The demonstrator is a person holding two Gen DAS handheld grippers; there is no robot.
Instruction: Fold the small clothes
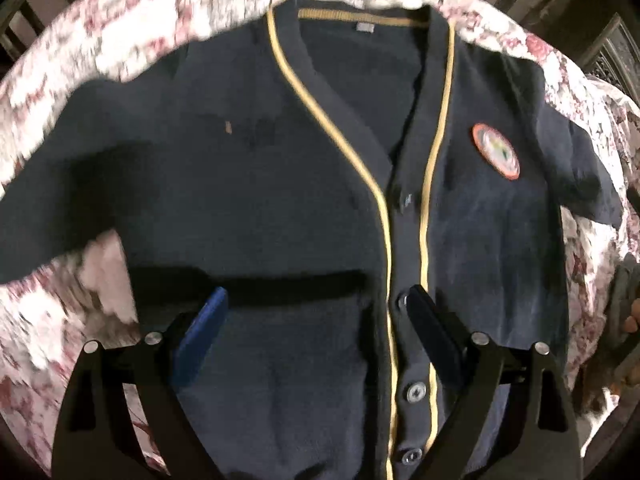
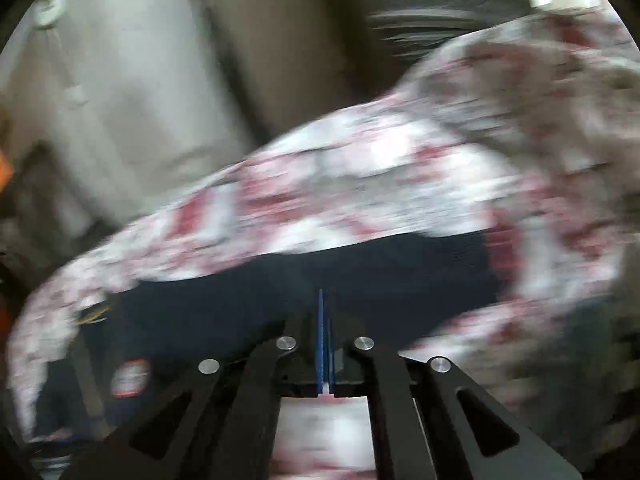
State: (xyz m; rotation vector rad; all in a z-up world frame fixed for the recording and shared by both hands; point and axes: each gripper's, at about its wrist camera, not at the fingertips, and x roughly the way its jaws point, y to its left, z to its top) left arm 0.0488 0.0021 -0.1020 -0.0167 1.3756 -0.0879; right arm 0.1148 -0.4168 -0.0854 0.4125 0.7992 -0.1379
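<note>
I see navy cardigan (image 1: pixel 280 168) flat on floral cloth (image 1: pixel 120 40) | left tool (image 1: pixel 316 316) spread wide above it | right tool (image 2: pixel 325 320) pinched closed, grip unclear.

From my seat the cardigan (image 1: pixel 248 184) reads dark navy all over. A mustard-yellow stripe (image 1: pixel 384 232) runs down each side of its front band and across the inside of the neck. The buttons (image 1: pixel 415 391) are dark navy with a paler glint at the centre. I see a round badge (image 1: pixel 496 151) on the chest: orange-red rim, pale middle, with small green and yellow marks too blurred to read. A small grey label (image 1: pixel 363 26) sits at the collar. The sheet (image 1: pixel 132 40) beneath is white with a dusty red-pink floral print. My left gripper (image 1: pixel 316 304) is black, one pad bright blue, the other dark. The right gripper (image 2: pixel 325 320) is black too, with blue pads.
</note>
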